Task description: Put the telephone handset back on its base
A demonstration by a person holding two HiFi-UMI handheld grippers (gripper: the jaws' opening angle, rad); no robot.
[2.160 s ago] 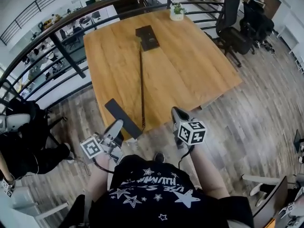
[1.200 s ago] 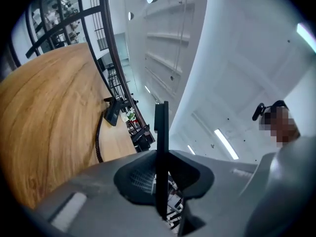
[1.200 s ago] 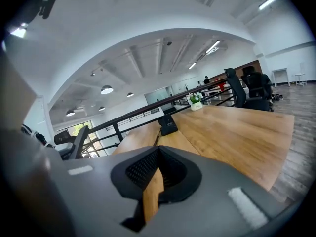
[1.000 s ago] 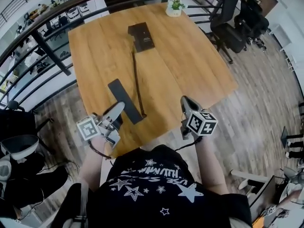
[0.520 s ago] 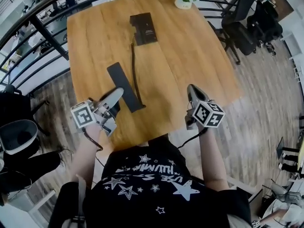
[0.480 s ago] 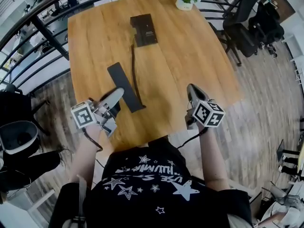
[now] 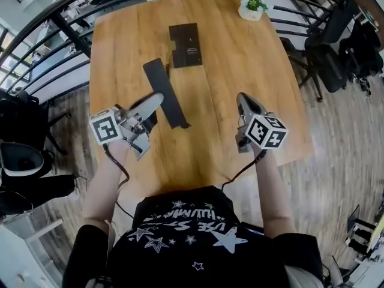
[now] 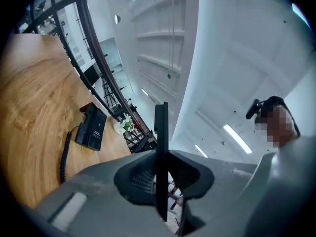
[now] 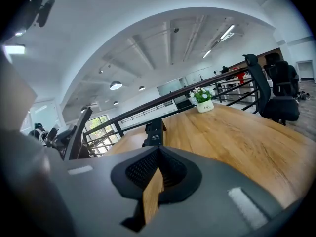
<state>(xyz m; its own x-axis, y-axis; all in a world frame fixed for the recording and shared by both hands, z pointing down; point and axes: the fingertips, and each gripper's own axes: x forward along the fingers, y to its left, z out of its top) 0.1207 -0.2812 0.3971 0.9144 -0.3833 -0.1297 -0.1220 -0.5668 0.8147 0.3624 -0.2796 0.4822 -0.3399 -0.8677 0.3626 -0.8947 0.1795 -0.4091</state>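
The black telephone base (image 7: 186, 44) lies flat on the far middle of the wooden table (image 7: 234, 59). My left gripper (image 7: 153, 102) is shut on the long flat black handset (image 7: 163, 92), which hangs above the table, angled toward the base. In the left gripper view the handset (image 8: 161, 127) stands edge-on between the jaws, with the base (image 8: 91, 127) and coiled cord (image 8: 64, 154) ahead at the left. My right gripper (image 7: 243, 99) hovers shut and empty over the table's right part. The right gripper view shows the base (image 9: 153, 131) straight ahead.
A small potted plant (image 7: 252, 5) stands at the table's far right corner. A dark railing (image 7: 72, 17) runs behind and left of the table. Office chairs (image 7: 342, 41) stand to the right. The table's near edge (image 7: 198, 182) is just in front of my body.
I have stepped closer to the table. My left gripper has carried the handset forward and up, nearer the base. The right gripper has come forward over the tabletop.
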